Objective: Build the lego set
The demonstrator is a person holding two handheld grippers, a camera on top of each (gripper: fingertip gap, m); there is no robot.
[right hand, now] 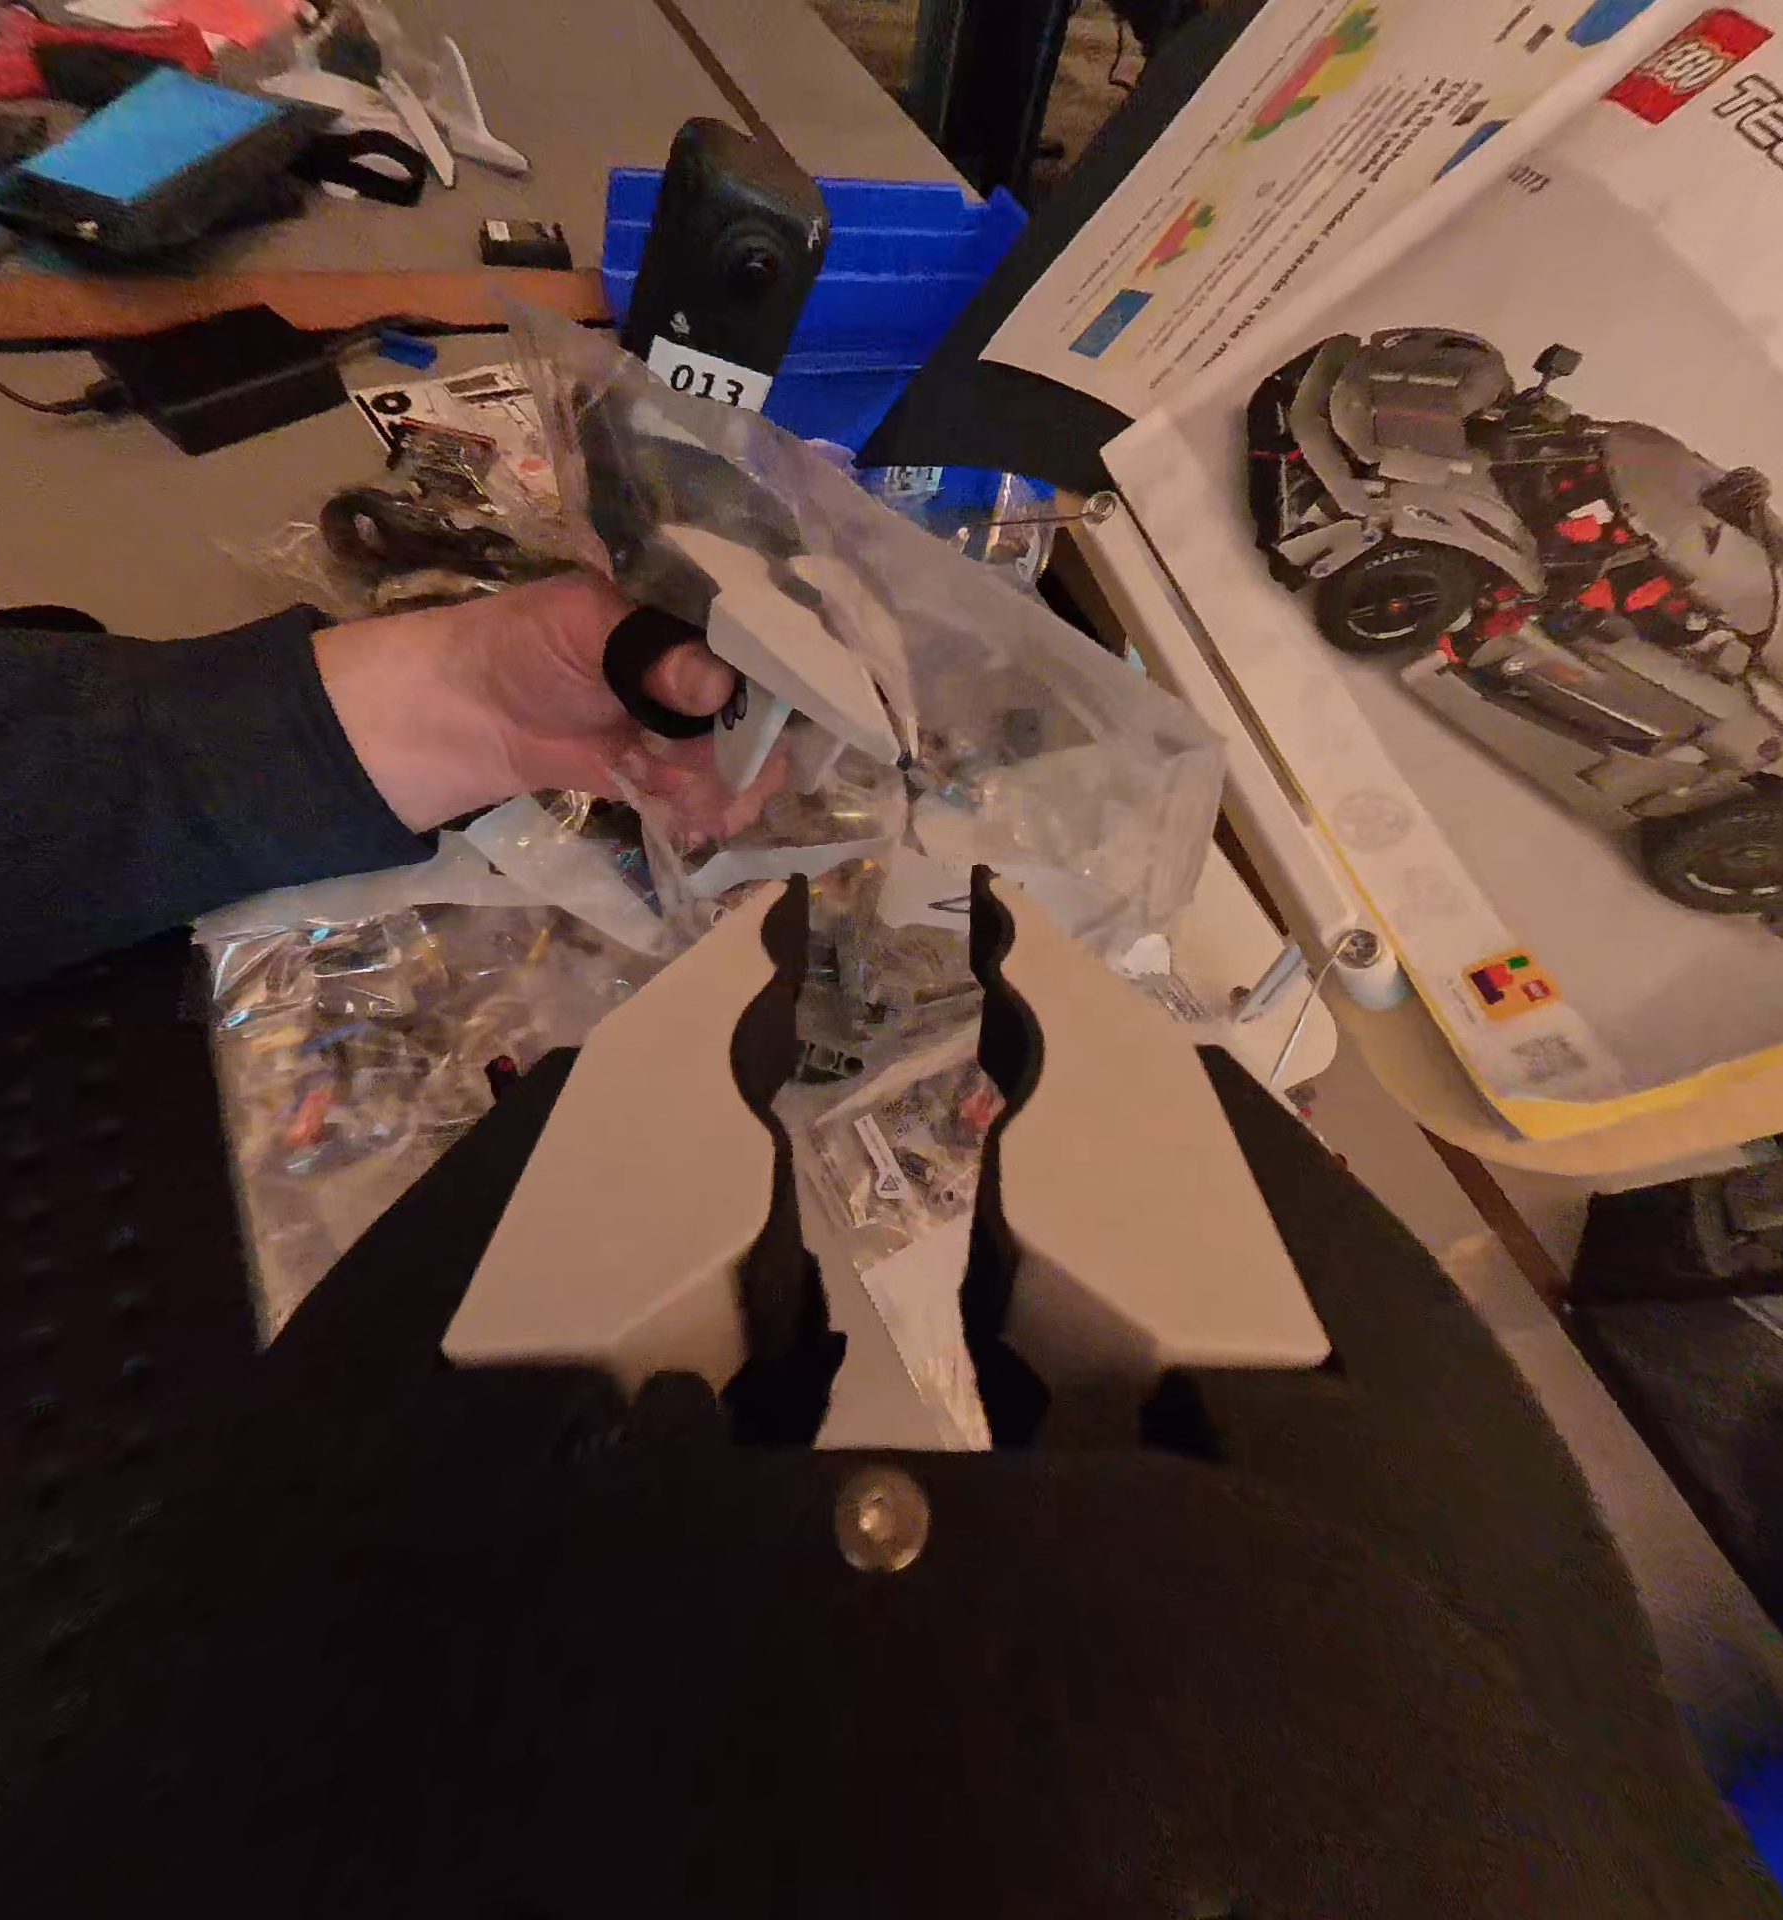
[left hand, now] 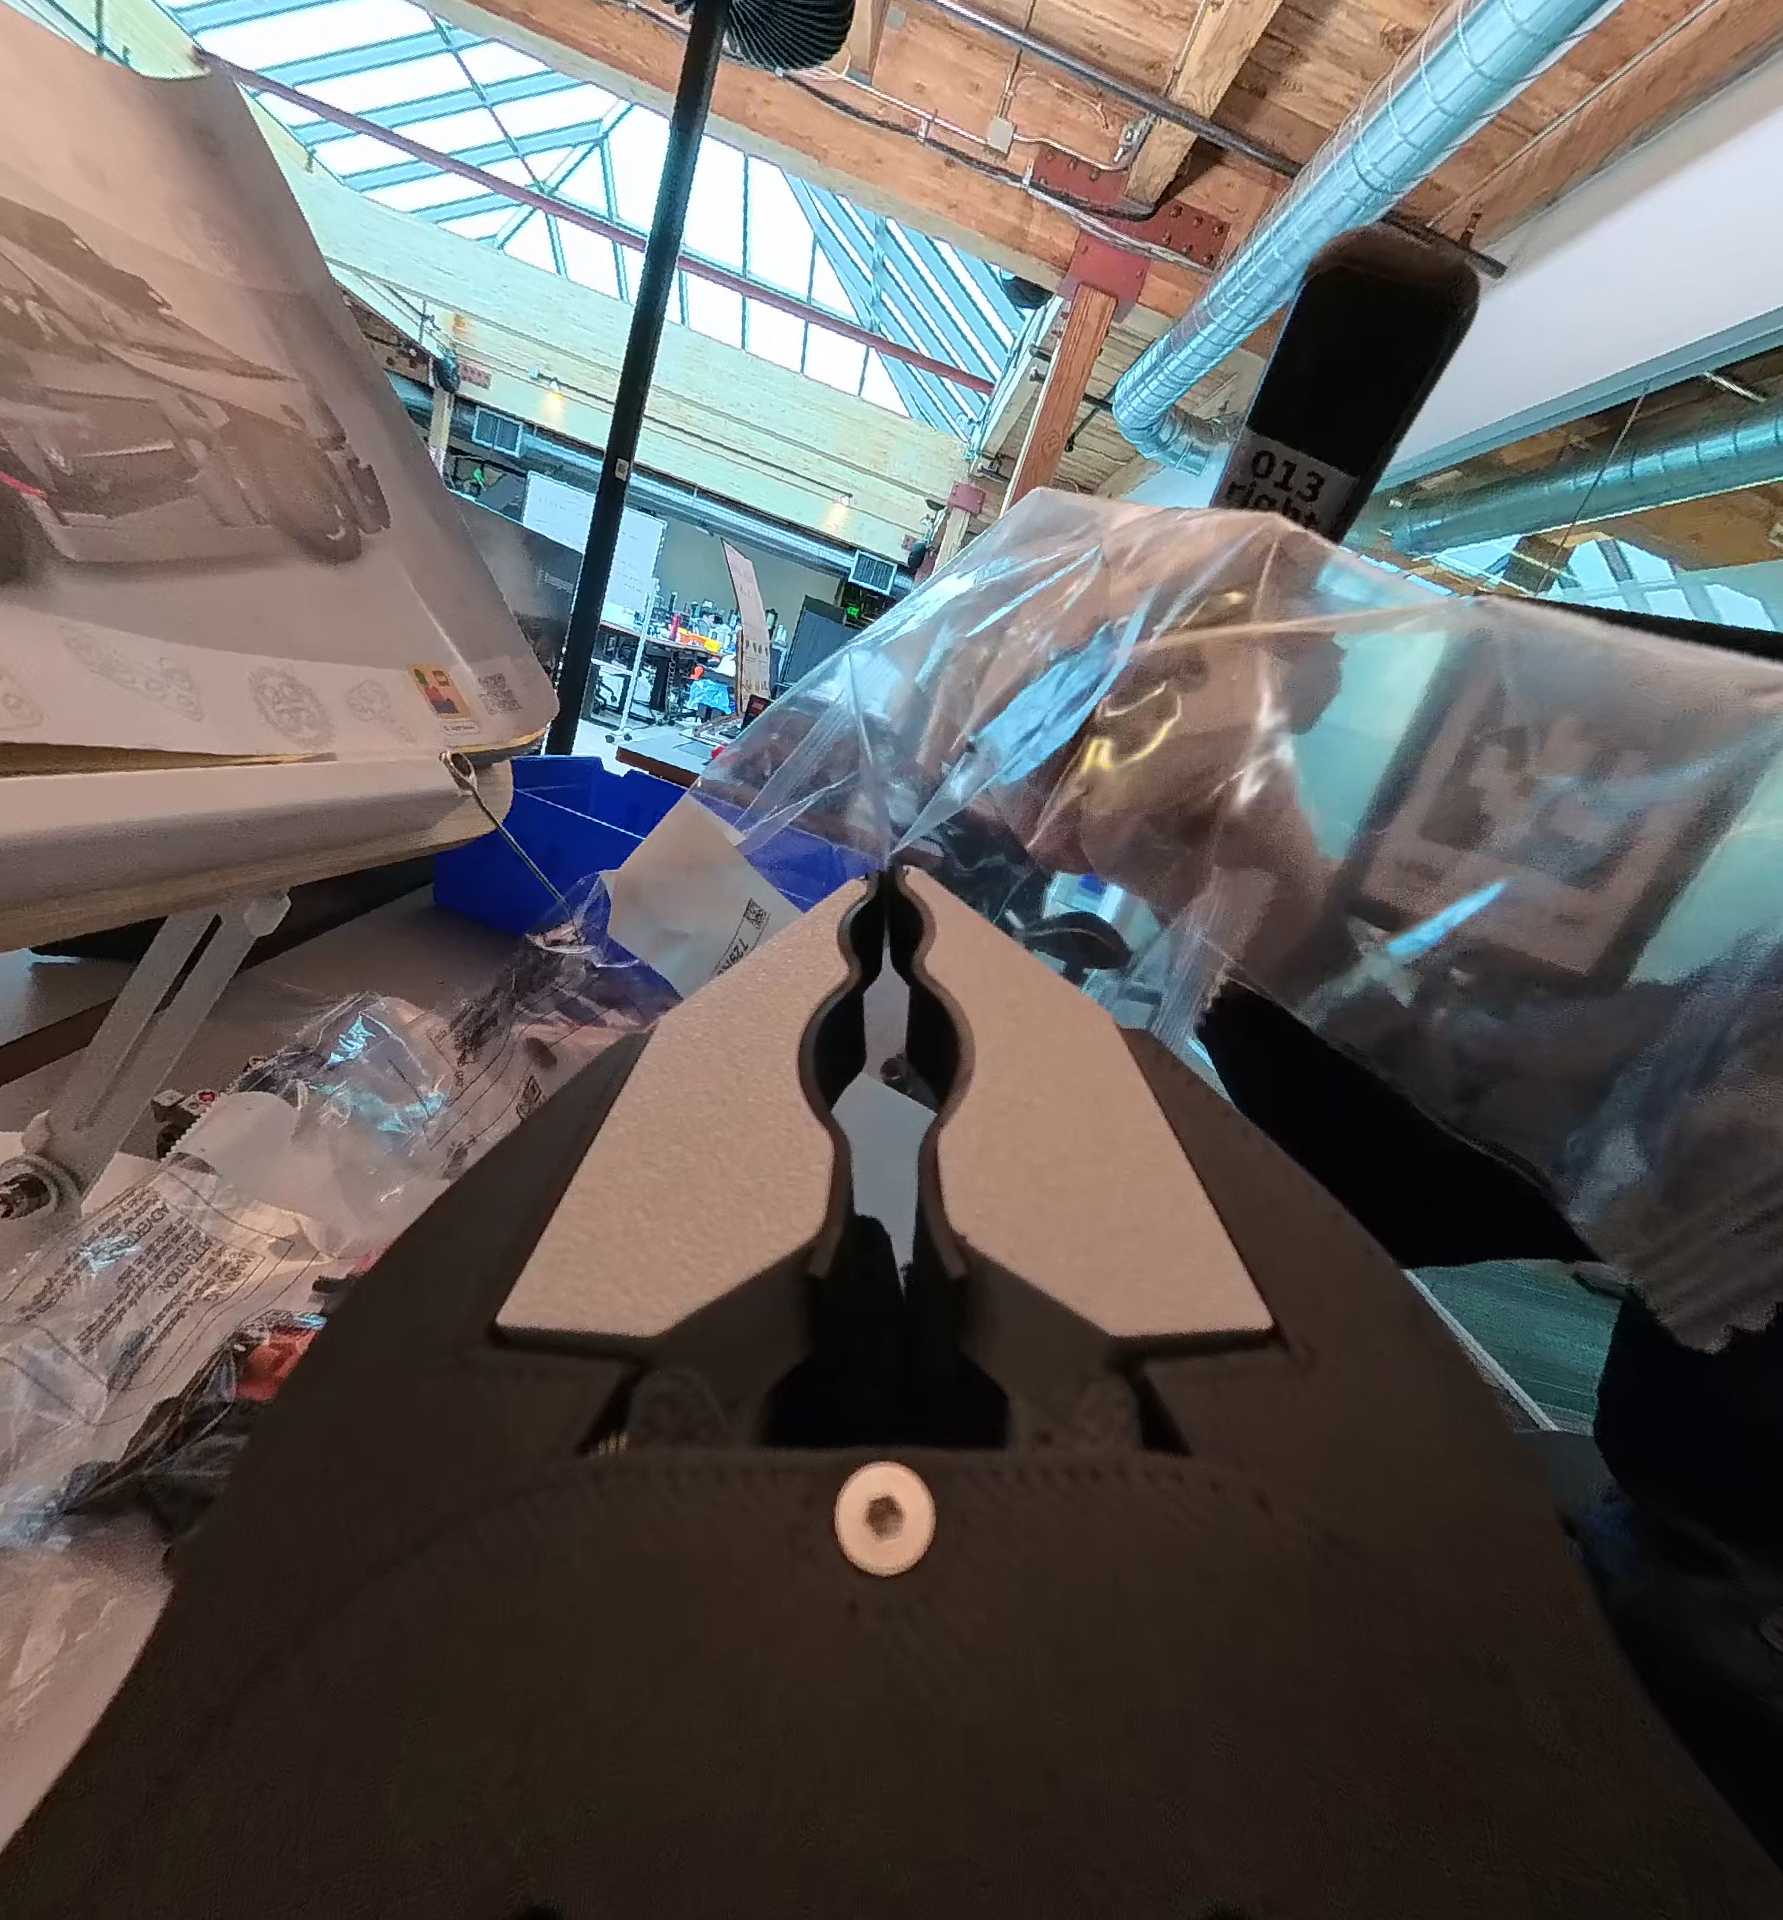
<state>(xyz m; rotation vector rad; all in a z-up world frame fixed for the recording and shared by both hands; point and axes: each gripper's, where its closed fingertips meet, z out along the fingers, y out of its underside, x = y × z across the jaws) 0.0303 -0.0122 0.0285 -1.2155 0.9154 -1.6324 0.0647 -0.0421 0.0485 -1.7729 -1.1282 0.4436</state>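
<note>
My left gripper [left hand: 887, 885] is shut on a fold of a clear plastic bag [left hand: 1334, 810] and holds it up off the table. In the right wrist view this same left gripper [right hand: 902, 750] is held by a hand [right hand: 492, 707], and the bag [right hand: 1053, 758] hangs around its tips with small Lego pieces inside. My right gripper [right hand: 885, 883] is open and empty, just below and in front of the bag, not touching it. Its black body [left hand: 1354, 364] shows behind the bag in the left wrist view.
An instruction booklet [right hand: 1489, 582] with a car picture leans on a white stand [left hand: 170, 997] at one side. Several more bags of pieces [right hand: 378, 1029] lie on the table [right hand: 118, 520]. A blue bin [right hand: 897, 260] stands behind. Black gear and cables lie far back.
</note>
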